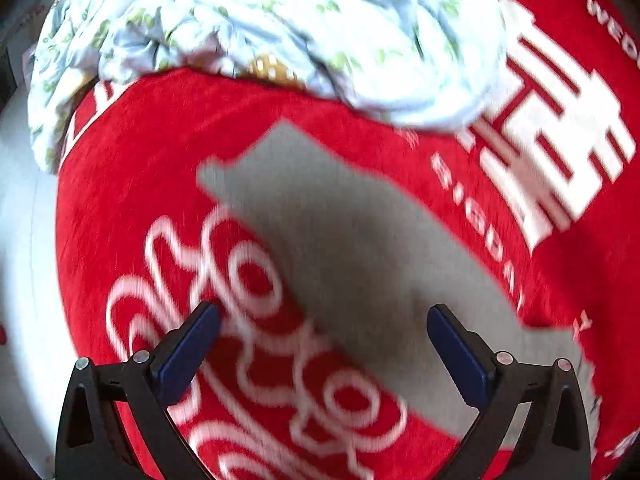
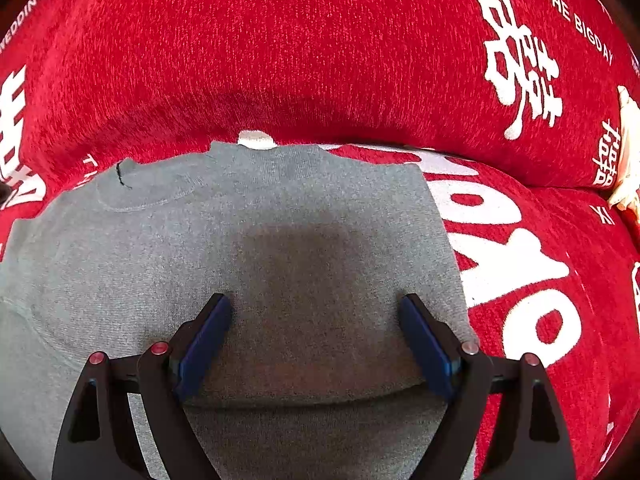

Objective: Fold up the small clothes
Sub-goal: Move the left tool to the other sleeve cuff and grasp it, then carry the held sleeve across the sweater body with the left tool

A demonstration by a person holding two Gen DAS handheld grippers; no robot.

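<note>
From my right wrist camera, the small grey knitted top (image 2: 248, 248) lay flat on the red chenille cover with white lettering (image 2: 320, 48), directly under my right gripper (image 2: 314, 308). Its long axis ran from about 7 o'clock to 1 o'clock, the round neckline pointing toward 10 o'clock and one straight edge running down the 3 o'clock side. I had the right gripper spread wide, released, its blue pads (image 2: 208, 336) hovering above or resting on the knit; I could not tell which, and nothing was pinched between them.

On the left wrist view, blurred, my left gripper (image 1: 323, 318) was equally wide and empty. The same grey top (image 1: 352, 256) stretched from 5 o'clock up to 11 o'clock across the red cover (image 1: 120, 168), passing between the fingers, the left pad (image 1: 188, 352) over white script.

Farther off, at 12 o'clock, a crumpled pale blue floral cloth (image 1: 280, 28) was heaped on the cover, well apart from the top.
</note>
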